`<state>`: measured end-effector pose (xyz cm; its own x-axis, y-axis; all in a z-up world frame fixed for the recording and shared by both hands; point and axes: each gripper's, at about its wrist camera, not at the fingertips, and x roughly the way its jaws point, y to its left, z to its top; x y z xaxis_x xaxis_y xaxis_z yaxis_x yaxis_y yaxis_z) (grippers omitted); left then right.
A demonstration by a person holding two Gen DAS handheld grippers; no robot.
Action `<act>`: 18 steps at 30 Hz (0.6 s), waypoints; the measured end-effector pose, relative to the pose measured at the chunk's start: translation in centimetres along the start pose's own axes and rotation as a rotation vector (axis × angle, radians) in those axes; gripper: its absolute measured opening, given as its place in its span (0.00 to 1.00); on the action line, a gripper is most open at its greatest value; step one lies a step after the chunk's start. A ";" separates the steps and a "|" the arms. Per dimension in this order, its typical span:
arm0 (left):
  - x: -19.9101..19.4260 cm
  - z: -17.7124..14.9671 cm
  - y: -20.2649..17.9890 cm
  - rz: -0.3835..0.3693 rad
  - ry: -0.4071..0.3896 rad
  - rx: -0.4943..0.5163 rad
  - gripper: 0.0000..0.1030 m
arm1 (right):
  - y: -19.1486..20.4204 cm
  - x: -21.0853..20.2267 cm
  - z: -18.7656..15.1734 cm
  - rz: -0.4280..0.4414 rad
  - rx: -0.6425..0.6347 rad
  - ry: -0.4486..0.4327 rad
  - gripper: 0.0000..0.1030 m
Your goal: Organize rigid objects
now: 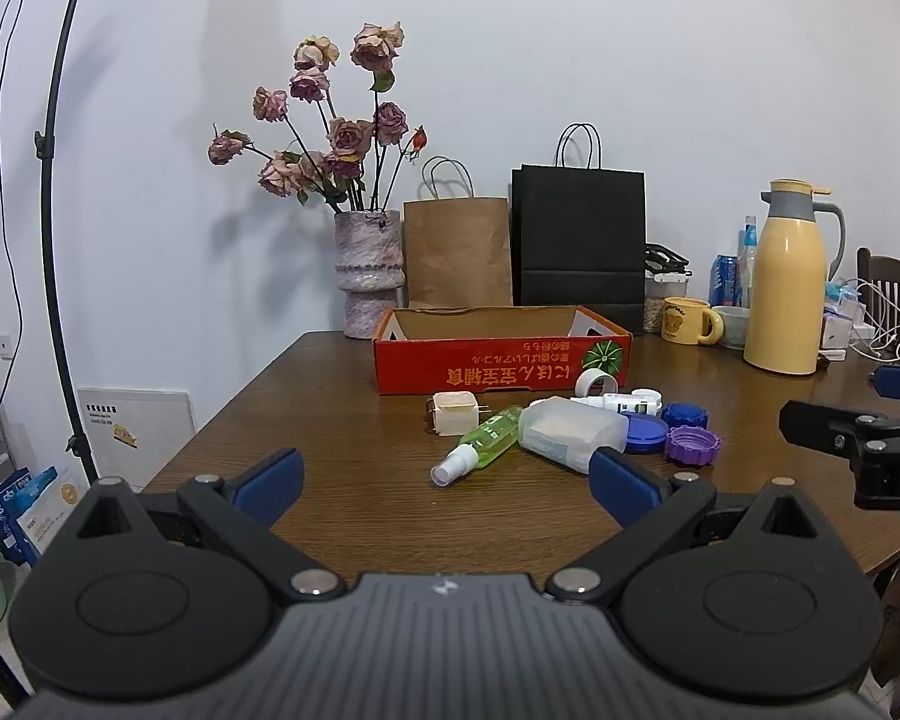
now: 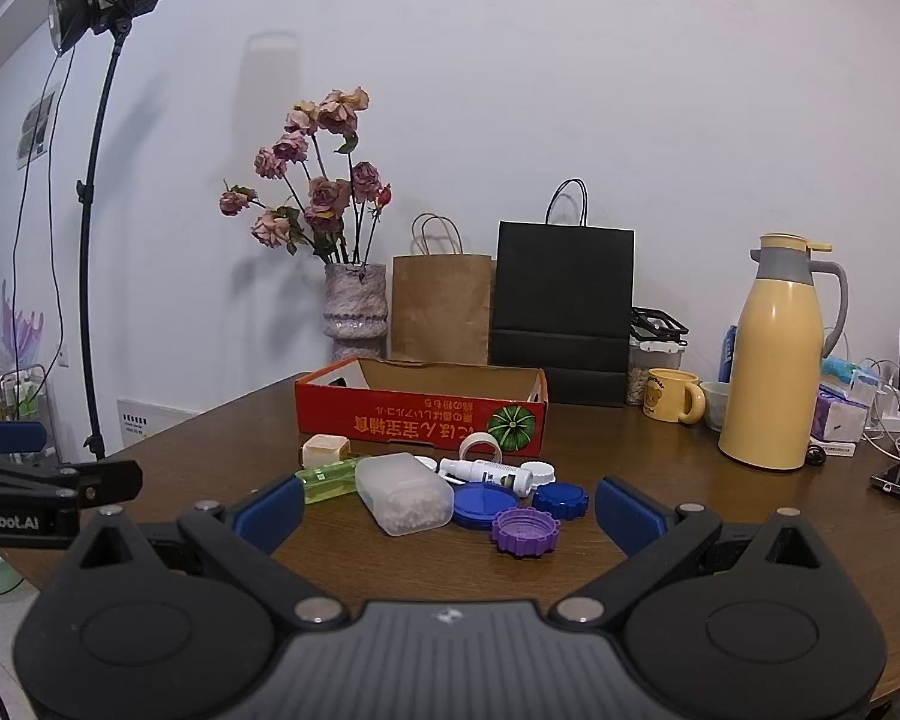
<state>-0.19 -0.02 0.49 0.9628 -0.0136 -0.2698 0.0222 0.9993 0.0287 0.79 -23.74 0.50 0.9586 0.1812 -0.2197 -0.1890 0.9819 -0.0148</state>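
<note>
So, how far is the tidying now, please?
Nothing looks done yet: what shows of the red box inside is bare. Nothing is in hand; the left gripper and right gripper are open and hold nothing. Left on the table: green bottle, clear box, purple cap, blue lids, white tube, tape ring, beige cube.

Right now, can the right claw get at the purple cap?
Probably yes: the right claw is open, and the purple cap lies nearest it on the table, with nothing in front.

Small items (image 2: 426, 489) clustered on the table (image 2: 660, 498) just before the cardboard tray (image 2: 420, 414), bags (image 2: 561, 306) behind.
</note>
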 end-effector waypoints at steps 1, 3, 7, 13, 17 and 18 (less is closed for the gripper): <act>0.0 0.0 0.0 0.001 -0.001 0.000 1.00 | 0.1 0.0 0.0 0.000 -0.001 -0.002 1.00; -0.1 0.1 0.0 -0.001 0.000 -0.001 1.00 | -0.1 0.1 0.0 -0.001 0.001 -0.004 1.00; -0.1 0.1 0.1 -0.001 0.001 -0.003 1.00 | 0.0 -0.1 -0.1 0.003 0.001 -0.001 1.00; -0.2 0.0 0.1 -0.001 0.002 -0.003 1.00 | -0.1 -0.1 0.0 0.007 0.002 -0.003 1.00; -0.1 -0.1 0.2 0.000 -0.001 -0.004 1.00 | 0.0 0.0 0.0 0.006 0.000 -0.004 1.00; -0.2 -0.1 0.2 0.001 -0.002 -0.003 1.00 | 0.0 0.0 0.1 0.005 -0.001 -0.006 1.00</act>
<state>-0.38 0.17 0.45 0.9634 -0.0131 -0.2677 0.0207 0.9995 0.0256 0.81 -23.72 0.55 0.9588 0.1868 -0.2139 -0.1942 0.9809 -0.0141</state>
